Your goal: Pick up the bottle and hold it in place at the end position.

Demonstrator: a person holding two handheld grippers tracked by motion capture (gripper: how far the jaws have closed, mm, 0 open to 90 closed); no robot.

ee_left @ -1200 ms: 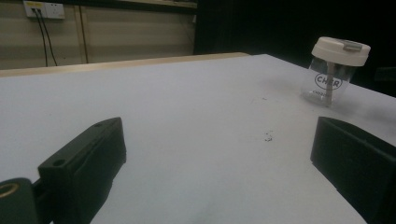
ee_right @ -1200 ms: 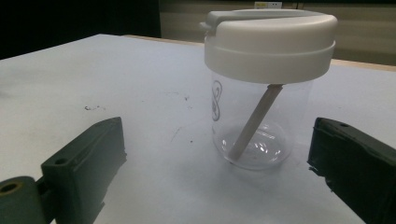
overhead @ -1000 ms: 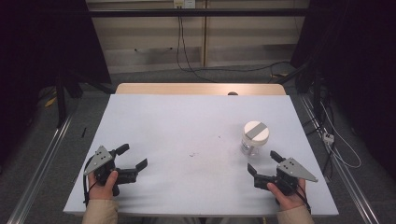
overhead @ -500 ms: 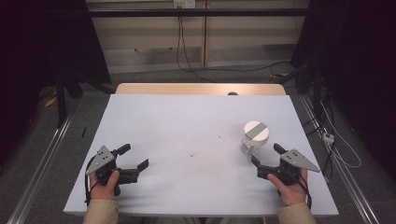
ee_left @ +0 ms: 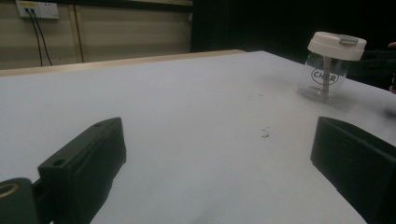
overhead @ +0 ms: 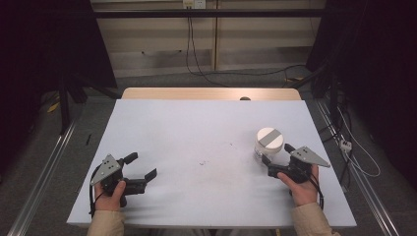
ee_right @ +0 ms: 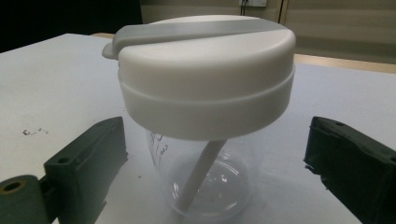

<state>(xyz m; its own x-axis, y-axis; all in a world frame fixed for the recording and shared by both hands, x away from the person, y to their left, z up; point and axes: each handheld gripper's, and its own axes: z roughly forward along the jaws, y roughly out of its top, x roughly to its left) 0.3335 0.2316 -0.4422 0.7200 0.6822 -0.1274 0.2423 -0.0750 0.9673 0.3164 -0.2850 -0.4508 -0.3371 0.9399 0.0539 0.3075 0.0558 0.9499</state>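
Jar (overhead: 269,144) stood upright, axis vertical, on the table's (overhead: 196,128) right half.
I had the right gripper (overhead: 276,160) at the jar, jaws spread either side and just closing, pads not touching. Left gripper (overhead: 141,166) sat spread, well apart, open tabletop between.

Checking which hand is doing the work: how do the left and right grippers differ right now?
The right gripper has the clear cup between its jaws, pads not touching it; the left gripper has only bare table ahead. The right's jaws have just been closing slightly. Both stand open, low over the table.
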